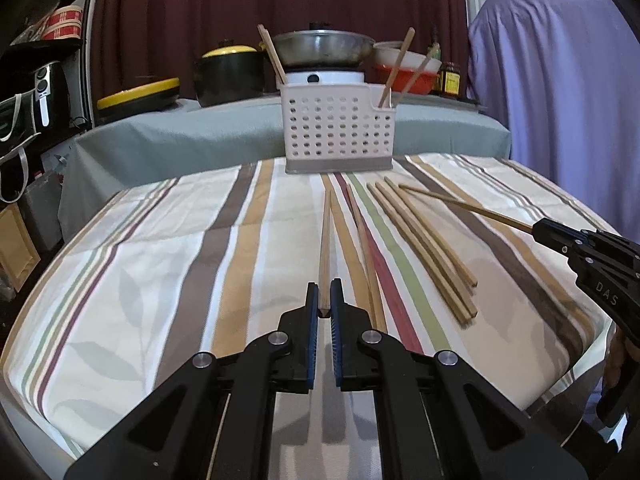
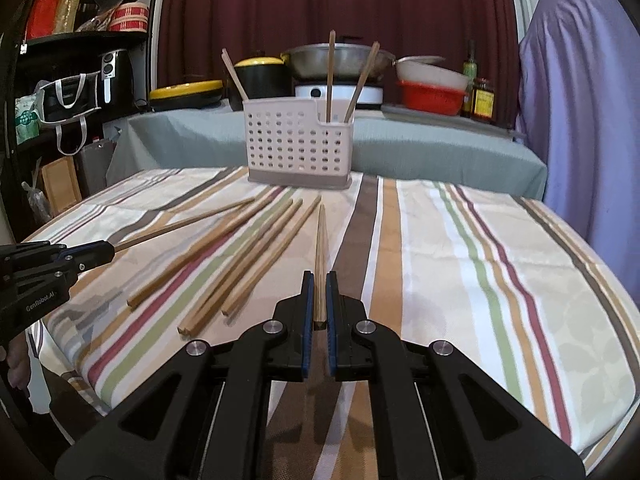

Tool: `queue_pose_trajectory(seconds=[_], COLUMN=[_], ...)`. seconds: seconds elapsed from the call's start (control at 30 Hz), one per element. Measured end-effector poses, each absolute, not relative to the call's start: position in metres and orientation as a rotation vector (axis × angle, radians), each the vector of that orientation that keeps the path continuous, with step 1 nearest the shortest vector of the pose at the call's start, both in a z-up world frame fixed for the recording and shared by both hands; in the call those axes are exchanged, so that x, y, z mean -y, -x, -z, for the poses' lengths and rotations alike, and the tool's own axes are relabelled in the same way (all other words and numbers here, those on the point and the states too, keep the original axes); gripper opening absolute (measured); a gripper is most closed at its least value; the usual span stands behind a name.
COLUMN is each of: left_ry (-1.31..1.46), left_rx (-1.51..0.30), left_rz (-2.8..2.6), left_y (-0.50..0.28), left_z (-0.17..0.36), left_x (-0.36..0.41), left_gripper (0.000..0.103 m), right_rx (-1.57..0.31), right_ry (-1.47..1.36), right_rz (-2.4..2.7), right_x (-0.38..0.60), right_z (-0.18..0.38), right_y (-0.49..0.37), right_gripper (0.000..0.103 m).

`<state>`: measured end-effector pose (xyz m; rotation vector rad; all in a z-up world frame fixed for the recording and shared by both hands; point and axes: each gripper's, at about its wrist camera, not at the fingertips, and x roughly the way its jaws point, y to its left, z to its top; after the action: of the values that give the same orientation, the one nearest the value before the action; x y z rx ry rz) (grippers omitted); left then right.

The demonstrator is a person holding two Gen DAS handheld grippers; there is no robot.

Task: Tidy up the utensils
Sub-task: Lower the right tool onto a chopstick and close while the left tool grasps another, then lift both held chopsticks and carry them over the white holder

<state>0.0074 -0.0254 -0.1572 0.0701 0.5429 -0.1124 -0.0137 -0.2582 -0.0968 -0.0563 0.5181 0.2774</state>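
A white perforated utensil caddy [image 1: 338,132] [image 2: 298,144] stands at the far edge of the striped tablecloth, with a few wooden chopsticks [image 2: 330,76] upright in it. Several loose chopsticks [image 1: 424,248] [image 2: 248,264] lie on the cloth. My left gripper [image 1: 325,292] is shut on one chopstick [image 1: 325,240] that points toward the caddy; it also shows in the right wrist view [image 2: 110,251]. My right gripper [image 2: 319,284] is shut on another chopstick [image 2: 320,248]; it shows in the left wrist view [image 1: 536,229] holding its chopstick [image 1: 464,204].
Behind the caddy, a grey-covered table [image 1: 180,136] carries a steel wok [image 1: 324,46], a black pot with a yellow lid [image 1: 230,74], red and white bowls [image 2: 432,88] and sauce bottles [image 2: 482,100]. Black shelves [image 2: 80,60] stand left. A purple cover [image 2: 580,100] hangs right.
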Motion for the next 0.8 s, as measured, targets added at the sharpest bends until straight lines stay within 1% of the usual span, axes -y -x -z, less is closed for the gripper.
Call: queue_pose_trajectory(seconds=[0.23,0.8], left_ry=[-0.058,-0.013], left_rx=[-0.484,-0.296], left_rz=[0.100,0.072], left_y=[-0.001,0.024], left_z=[0.135,0.056], left_x=[0.020,0.005], left_gripper=[0.007,0.007], right_rx=[-0.446,-0.256], right_ry=[0.056,0.042], right_rz=[-0.271,-0.268], right_x=[0.262,0.273], right_z=[0.071,-0.008], right_y=[0.019,0.034], right_gripper=[0.006,0.006])
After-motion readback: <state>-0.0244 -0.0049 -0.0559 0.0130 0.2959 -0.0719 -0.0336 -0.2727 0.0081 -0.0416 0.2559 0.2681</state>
